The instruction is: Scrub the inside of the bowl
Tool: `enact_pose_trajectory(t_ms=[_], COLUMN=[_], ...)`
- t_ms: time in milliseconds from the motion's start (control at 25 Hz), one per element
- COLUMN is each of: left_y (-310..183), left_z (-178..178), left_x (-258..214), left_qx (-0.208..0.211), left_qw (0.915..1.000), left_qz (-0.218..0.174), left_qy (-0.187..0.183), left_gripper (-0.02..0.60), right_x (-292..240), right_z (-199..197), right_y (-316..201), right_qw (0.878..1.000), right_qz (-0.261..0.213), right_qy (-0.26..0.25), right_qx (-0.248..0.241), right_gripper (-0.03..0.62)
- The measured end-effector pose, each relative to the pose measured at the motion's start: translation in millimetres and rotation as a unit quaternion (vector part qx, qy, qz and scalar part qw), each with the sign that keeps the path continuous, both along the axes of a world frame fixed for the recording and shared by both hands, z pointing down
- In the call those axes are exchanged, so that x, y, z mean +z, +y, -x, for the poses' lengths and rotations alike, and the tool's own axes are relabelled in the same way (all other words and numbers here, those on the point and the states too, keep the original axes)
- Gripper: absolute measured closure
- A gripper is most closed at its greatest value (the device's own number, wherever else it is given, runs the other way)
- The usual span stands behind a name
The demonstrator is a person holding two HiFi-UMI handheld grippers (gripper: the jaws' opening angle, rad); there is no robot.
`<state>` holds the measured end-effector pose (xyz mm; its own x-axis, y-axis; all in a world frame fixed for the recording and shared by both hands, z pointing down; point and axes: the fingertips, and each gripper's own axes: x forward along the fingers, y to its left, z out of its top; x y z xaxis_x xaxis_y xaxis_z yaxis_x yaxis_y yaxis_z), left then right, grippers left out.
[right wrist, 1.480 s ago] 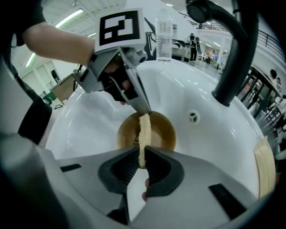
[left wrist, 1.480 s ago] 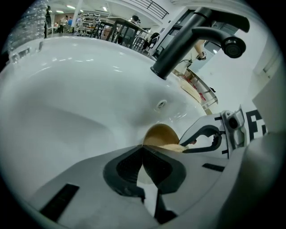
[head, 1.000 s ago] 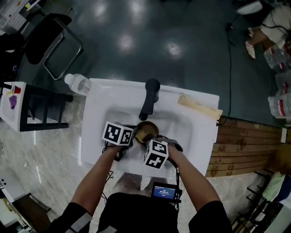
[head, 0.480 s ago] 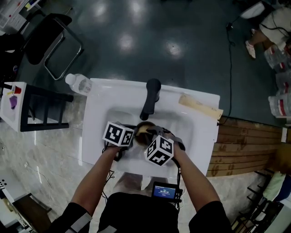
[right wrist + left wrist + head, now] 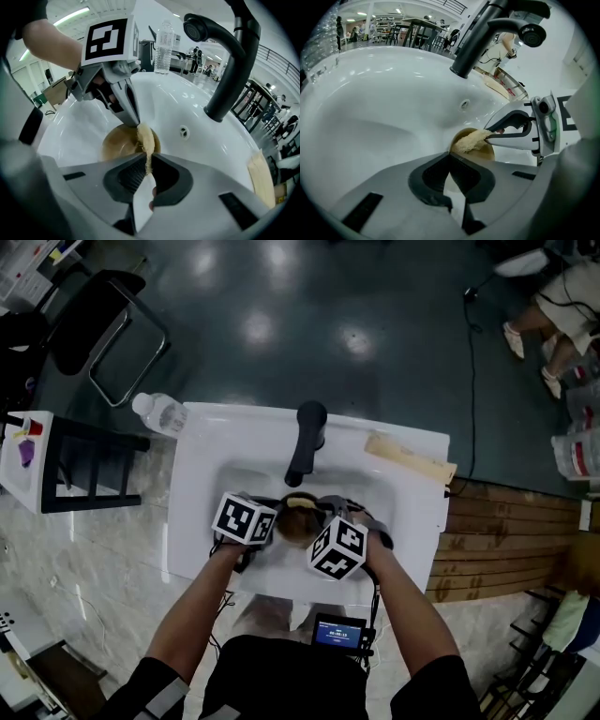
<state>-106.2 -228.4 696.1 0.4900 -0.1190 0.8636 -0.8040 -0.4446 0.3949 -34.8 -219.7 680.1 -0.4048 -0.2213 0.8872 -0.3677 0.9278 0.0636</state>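
Observation:
A brown wooden bowl (image 5: 298,517) lies in the white sink basin (image 5: 216,486), under the black faucet (image 5: 306,441). My left gripper (image 5: 449,157) is shut on the bowl's (image 5: 480,151) near rim and holds it tilted. My right gripper (image 5: 148,162) is shut on a pale fibrous scrub pad (image 5: 145,138). The pad's far end presses into the bowl (image 5: 117,144), right beside the left gripper's tips (image 5: 132,118). In the left gripper view the pad (image 5: 471,139) sticks out of the right gripper (image 5: 497,133) over the bowl's inside.
A clear water bottle (image 5: 157,412) lies at the sink's back left corner. A flat wooden piece (image 5: 409,458) rests on the back right rim. The basin's overflow hole (image 5: 184,133) is in the far wall. A black chair (image 5: 103,329) stands beyond the sink.
My right gripper has shifted right and slightly away with the scrub pad, sweeping it across the bowl. The left gripper has kept its hold in place.

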Motion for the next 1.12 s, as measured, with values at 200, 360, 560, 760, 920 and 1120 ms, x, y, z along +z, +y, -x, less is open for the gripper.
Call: enact_pose_trajectory(t_ms=[200, 360, 560, 760, 920, 1120], left_y=[1, 1, 1, 1, 1, -2], left_z=[1, 1, 2, 4, 7, 13], left_x=[1, 1, 2, 3, 3, 4], left_qx=[-0.002, -0.003, -0.010, -0.018, -0.024, -0.027], left_qw=[1.0000, 1.0000, 0.9999, 0.9997, 0.9994, 0.9994], left_qz=[0.002, 0.003, 0.007, 0.018, 0.023, 0.023], left_qy=[-0.002, -0.002, -0.002, 0.007, 0.009, 0.004], left_gripper=[0.574, 0.574, 0.574, 0.574, 0.574, 0.574], right_x=[3, 6, 12, 12, 12, 11], right_z=[1, 12, 33, 50, 59, 58], right_y=[27, 50, 67, 71, 67, 53], right_qw=[0.999, 0.997, 0.994, 0.992, 0.991, 0.993], right_qz=[0.039, 0.063, 0.081, 0.093, 0.101, 0.091], right_qy=[0.002, -0.006, -0.013, -0.027, -0.046, -0.056], right_qx=[-0.032, -0.050, -0.072, -0.084, -0.069, -0.040], right_gripper=[0.554, 0.555, 0.556, 0.556, 0.554, 0.556])
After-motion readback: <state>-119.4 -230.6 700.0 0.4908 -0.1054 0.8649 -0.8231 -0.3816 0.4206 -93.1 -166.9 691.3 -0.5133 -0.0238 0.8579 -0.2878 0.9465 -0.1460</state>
